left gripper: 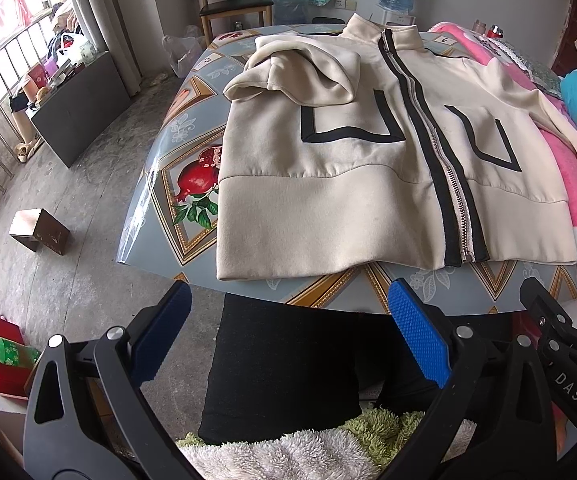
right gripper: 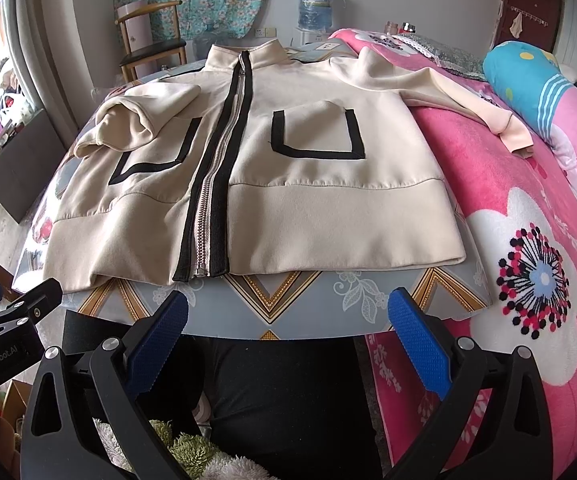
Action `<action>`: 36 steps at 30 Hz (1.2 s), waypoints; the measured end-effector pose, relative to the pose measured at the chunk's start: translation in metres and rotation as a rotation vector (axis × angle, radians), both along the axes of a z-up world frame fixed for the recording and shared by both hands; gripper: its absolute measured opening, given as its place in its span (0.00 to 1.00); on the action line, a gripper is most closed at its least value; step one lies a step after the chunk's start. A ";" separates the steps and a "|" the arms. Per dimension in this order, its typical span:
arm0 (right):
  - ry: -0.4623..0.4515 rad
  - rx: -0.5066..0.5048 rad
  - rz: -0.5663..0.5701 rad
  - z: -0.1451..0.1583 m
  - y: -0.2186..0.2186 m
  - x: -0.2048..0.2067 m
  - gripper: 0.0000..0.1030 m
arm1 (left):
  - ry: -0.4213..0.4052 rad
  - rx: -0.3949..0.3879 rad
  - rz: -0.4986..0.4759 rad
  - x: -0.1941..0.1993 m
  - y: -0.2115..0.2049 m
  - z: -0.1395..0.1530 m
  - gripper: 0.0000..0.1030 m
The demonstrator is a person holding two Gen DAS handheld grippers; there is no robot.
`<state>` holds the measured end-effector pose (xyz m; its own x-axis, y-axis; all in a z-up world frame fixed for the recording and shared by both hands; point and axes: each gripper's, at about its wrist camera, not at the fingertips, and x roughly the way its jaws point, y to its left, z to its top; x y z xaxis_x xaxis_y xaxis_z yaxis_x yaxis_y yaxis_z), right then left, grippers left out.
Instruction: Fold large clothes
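On the tabletop (right gripper: pixel 308 304), one cream jacket (right gripper: pixel 288 208) lies zipped and flat, one sleeve (left gripper: pixel 300 76) folded in at 10 o'clock, the other sleeve (right gripper: pixel 480 112) draped over the pink bed (right gripper: pixel 528 216) at 2 o'clock, with left claw (left gripper: pixel 288 336) and right claw (right gripper: pixel 288 336) both spread, empty, at 6 o'clock.

Lying flat on table (right gripper: pixel 272 312): jacket (right gripper: pixel 288 184), collar at 12 o'clock, hem at 6; blanket (right gripper: pixel 528 240) lying at 3 o'clock, under one sleeve (right gripper: pixel 484 116).
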<state>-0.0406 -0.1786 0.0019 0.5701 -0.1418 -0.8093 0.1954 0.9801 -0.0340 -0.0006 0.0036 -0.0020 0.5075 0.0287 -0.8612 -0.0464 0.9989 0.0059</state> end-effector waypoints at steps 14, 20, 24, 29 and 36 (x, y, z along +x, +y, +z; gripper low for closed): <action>-0.005 -0.022 -0.007 0.001 -0.003 0.003 0.95 | 0.001 0.003 0.004 0.002 0.004 -0.004 0.92; -0.024 -0.057 -0.009 0.007 -0.009 0.013 0.95 | -0.016 0.035 0.006 0.015 0.011 -0.008 0.92; -0.024 -0.060 -0.011 0.010 -0.014 0.026 0.95 | -0.032 0.055 -0.008 0.032 0.018 -0.008 0.92; -0.049 -0.073 0.019 0.020 -0.015 0.046 0.95 | -0.047 0.079 -0.010 0.059 0.024 -0.007 0.92; -0.058 0.042 0.134 0.025 -0.006 0.110 0.95 | -0.055 0.068 -0.021 0.109 0.032 -0.009 0.92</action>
